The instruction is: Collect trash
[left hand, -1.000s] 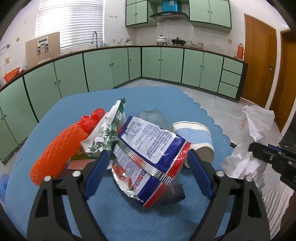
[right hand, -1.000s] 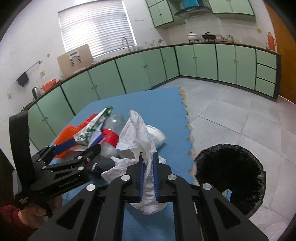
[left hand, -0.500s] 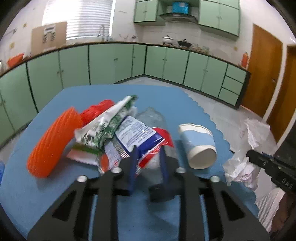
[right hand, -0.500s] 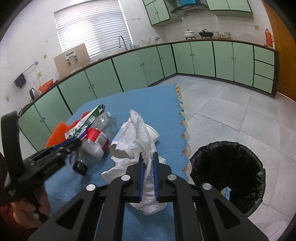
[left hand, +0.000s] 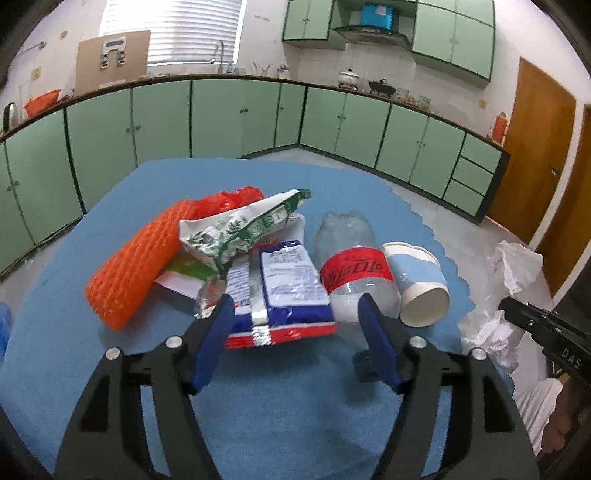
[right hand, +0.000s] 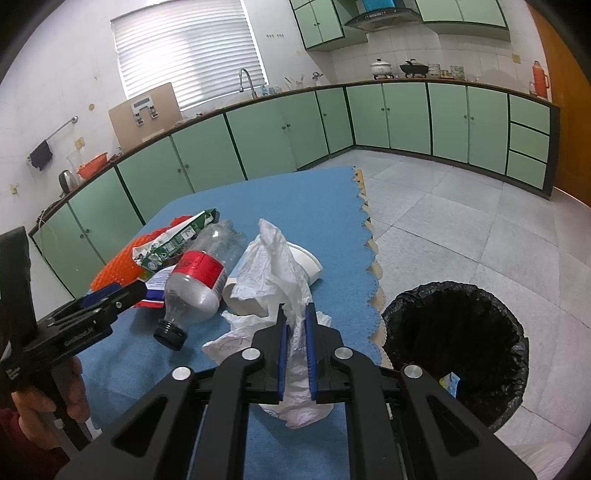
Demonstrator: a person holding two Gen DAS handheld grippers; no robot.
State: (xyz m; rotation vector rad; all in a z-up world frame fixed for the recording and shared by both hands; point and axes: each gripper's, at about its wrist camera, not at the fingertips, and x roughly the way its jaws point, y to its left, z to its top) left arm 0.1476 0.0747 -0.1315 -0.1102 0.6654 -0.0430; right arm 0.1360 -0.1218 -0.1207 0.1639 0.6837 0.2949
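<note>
The right gripper (right hand: 295, 347) pinches a crumpled white paper tissue (right hand: 280, 280) above the blue foam mat (right hand: 295, 206), with the black-lined round trash bin (right hand: 456, 347) on the floor just off to its right, so it looks the nearer to drop. The left gripper (left hand: 299, 332), fingers spread wide and empty, faces a flat blue-and-white foil snack packet (left hand: 280, 291) lying lengthwise between them, a clear plastic bottle (left hand: 354, 273) beside it.

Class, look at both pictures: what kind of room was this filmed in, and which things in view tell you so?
Almost certainly a home kitchen: green cabinets run under a long counter, a sink tap stands below the window, and pots sit beneath a range hood.
</note>
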